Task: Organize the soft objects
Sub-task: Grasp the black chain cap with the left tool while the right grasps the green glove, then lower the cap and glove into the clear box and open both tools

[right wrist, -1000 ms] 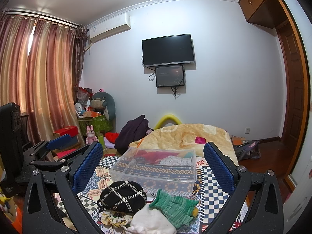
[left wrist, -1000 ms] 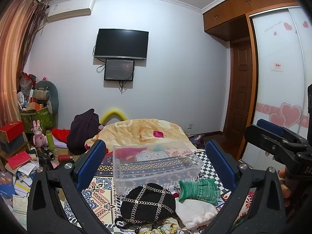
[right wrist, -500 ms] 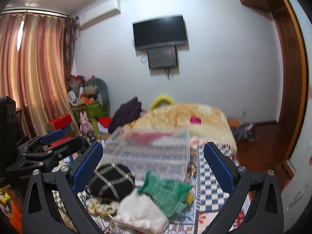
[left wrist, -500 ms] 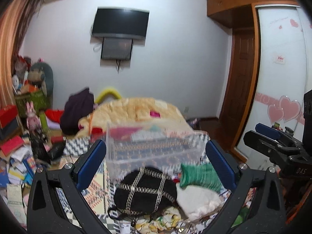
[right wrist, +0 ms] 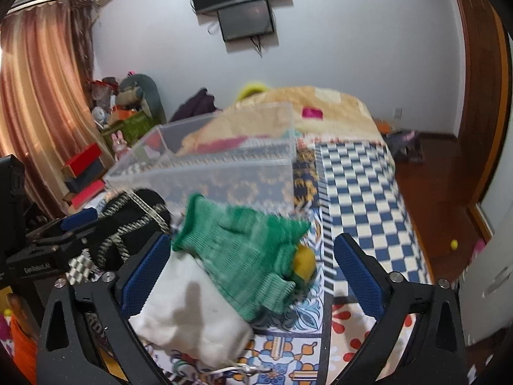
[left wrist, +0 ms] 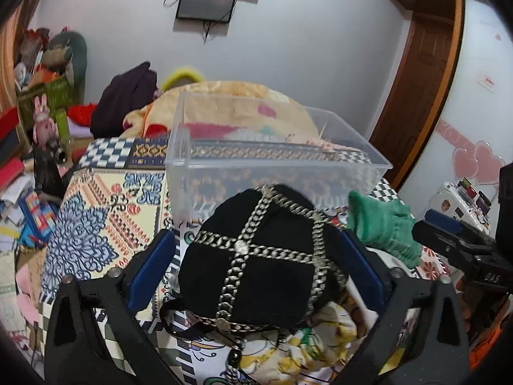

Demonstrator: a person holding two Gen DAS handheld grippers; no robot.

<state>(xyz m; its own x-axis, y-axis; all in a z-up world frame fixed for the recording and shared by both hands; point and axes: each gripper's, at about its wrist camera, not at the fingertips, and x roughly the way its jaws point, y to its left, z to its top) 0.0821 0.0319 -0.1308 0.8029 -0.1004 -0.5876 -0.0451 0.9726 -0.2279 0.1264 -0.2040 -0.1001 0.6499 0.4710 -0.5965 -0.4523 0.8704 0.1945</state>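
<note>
**Black hat between wide jaws**

Black chained hat (left wrist: 256,266) on bed (right wrist: 359,173), between wide-open jaws of left gripper (left wrist: 256,266), not pinched. Green knit glove (right wrist: 243,256) and white cloth (right wrist: 189,314) between wide-open jaws of right gripper (right wrist: 250,269). Clear box (left wrist: 272,160) just behind.

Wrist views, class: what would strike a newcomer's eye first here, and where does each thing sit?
The round black fabric bag crossed with silver chains fills the space between the open left claw fingers. Under the open right claw lies a green knitted garment, resting partly on a white cloth pouch. Behind both stands a clear plastic storage box on the patterned bedcover.
</note>
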